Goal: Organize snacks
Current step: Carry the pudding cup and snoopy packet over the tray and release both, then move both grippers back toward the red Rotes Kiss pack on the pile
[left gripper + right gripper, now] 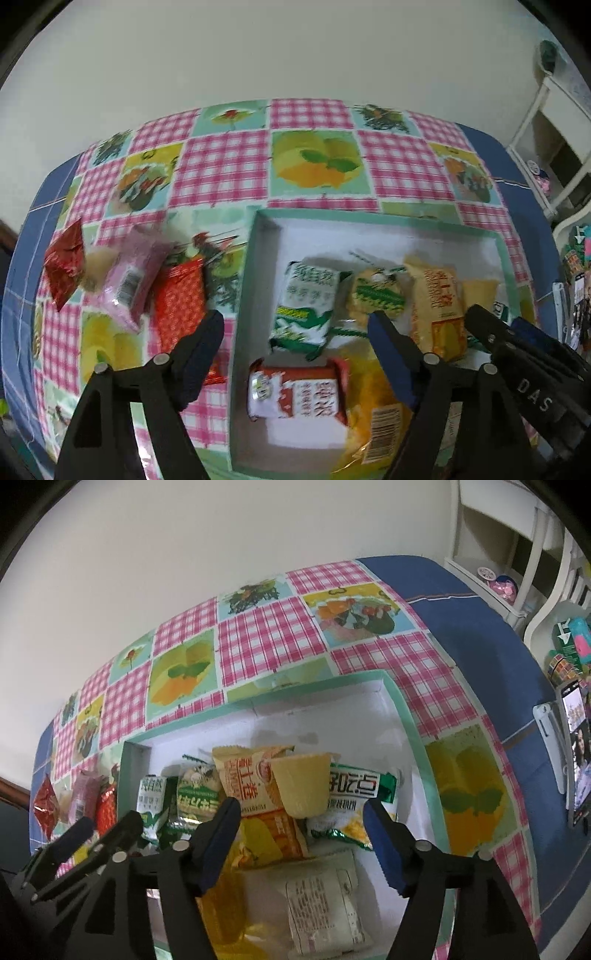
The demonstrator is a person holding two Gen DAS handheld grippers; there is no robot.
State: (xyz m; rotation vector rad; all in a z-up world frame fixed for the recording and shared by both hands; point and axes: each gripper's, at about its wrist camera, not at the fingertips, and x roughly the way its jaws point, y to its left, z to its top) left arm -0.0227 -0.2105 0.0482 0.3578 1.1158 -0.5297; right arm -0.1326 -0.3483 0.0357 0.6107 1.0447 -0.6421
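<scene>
A shallow white box with a teal rim (443,226) (413,720) sits on the table and holds several snack packets: a green-and-white one (306,306), a red-and-white one (303,395), an orange one (439,306) (258,797) and a pale yellow one (301,786). Left of the box lie a dark red packet (64,266), a pink packet (129,284) and an orange-red packet (181,299). My left gripper (295,325) is open and empty above the box's left wall. My right gripper (301,808) is open and empty over the packets in the box.
The table has a pink checked fruit-print cloth (225,162) over a blue cover (476,627). A white shelf unit (517,546) stands at the far right. A phone on a stand (576,757) is at the table's right edge. A plain wall is behind.
</scene>
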